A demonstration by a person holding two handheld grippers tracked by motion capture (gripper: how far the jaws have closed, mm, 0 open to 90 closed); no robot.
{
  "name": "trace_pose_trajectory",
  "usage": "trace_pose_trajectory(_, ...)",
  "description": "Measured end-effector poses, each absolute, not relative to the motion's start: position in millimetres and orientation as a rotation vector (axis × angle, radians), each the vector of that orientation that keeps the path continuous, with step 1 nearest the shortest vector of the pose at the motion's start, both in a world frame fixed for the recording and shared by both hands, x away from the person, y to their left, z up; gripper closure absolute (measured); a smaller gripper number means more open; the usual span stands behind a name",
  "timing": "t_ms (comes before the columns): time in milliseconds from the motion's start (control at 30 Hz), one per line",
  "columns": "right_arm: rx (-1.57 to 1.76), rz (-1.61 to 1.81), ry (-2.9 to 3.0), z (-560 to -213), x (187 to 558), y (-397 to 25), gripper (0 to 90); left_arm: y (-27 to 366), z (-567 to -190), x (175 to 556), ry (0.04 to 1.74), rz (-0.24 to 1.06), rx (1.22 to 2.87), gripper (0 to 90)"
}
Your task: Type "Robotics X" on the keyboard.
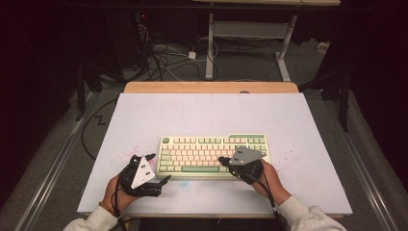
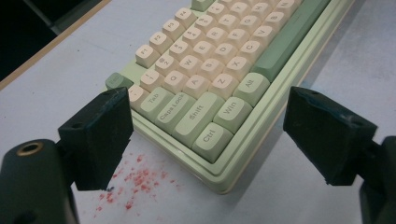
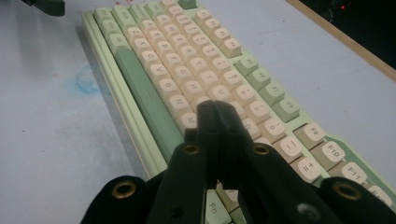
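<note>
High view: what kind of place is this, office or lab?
Probably a lab or recording workspace, not an office. A white board lies on a wooden table under a lone keyboard; cables tangle on the floor behind, beside a bench frame, and the surroundings are dark.

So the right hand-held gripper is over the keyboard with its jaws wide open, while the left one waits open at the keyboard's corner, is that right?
Not quite: the right hand-held gripper has its jaws pressed together, as the right gripper view shows. It is over the keyboard, and the left hand-held gripper is open at the corner.
</note>
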State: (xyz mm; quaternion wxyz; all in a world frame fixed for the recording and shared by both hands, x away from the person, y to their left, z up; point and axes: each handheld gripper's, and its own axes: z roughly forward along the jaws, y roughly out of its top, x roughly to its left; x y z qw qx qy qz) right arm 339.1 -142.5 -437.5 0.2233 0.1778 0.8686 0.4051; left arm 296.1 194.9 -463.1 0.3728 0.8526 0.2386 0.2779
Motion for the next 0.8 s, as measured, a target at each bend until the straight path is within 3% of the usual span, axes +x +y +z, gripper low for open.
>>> trace_pose_trajectory(800,0.555,1.032,2.405,-442,344,-166,90.0,187,-466,296,0.578,0.684,2.208,15.8)
